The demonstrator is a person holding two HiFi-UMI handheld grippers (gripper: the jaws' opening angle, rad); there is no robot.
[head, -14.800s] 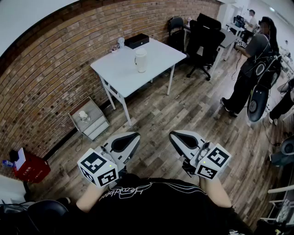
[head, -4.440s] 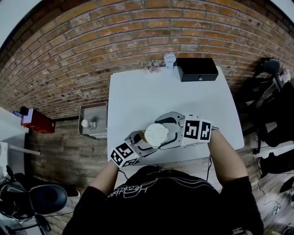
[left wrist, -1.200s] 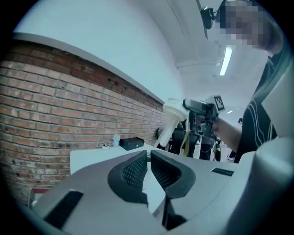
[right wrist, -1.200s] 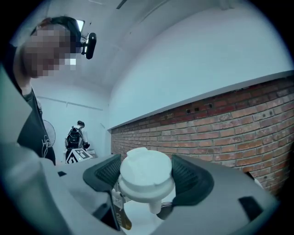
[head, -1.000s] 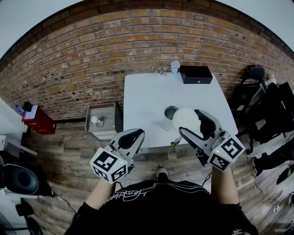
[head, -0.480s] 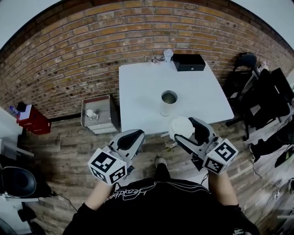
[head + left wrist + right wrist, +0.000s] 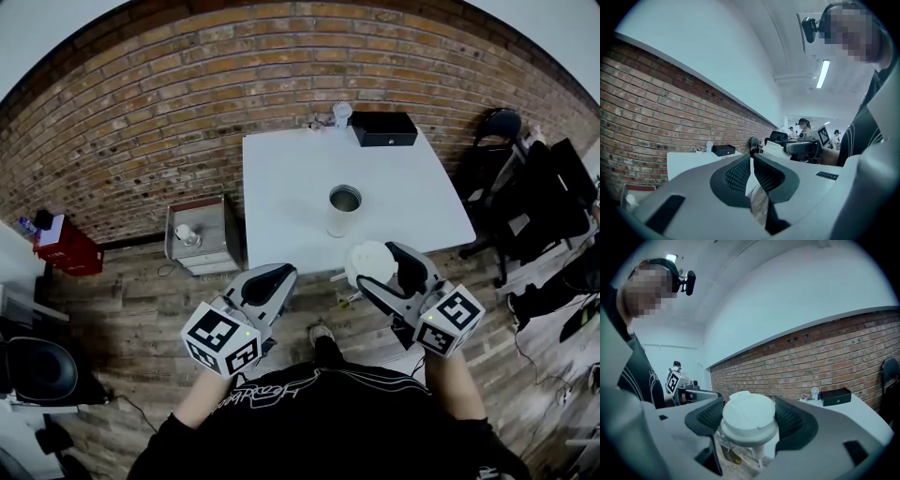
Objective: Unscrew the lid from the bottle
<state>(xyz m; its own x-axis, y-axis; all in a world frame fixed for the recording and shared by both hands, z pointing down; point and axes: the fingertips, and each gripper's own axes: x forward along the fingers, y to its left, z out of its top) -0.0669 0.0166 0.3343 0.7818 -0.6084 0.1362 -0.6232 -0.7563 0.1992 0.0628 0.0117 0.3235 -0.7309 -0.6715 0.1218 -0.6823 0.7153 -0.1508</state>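
Note:
The bottle (image 7: 344, 210) stands upright on the white table (image 7: 281, 178), its mouth uncovered. Its white round lid (image 7: 370, 262) is off and sits between the pads of my right gripper (image 7: 378, 266), which is shut on it, held over the wooden floor in front of the table's near edge. In the right gripper view the lid (image 7: 749, 416) fills the space between the jaws of the right gripper (image 7: 749, 422), with a thin tube hanging under it. My left gripper (image 7: 278, 273) hovers to the left, shut and empty; its pads (image 7: 740, 174) nearly meet.
A black box (image 7: 382, 127) and a small white fan (image 7: 342, 113) stand at the table's far edge by the brick wall. A grey low shelf (image 7: 200, 234) sits left of the table, a red crate (image 7: 64, 244) farther left, black chairs (image 7: 497, 131) at right.
Both grippers have drawn back from the table toward the body over the last second, the right one sinking with the lid. The bottle stays on the table.

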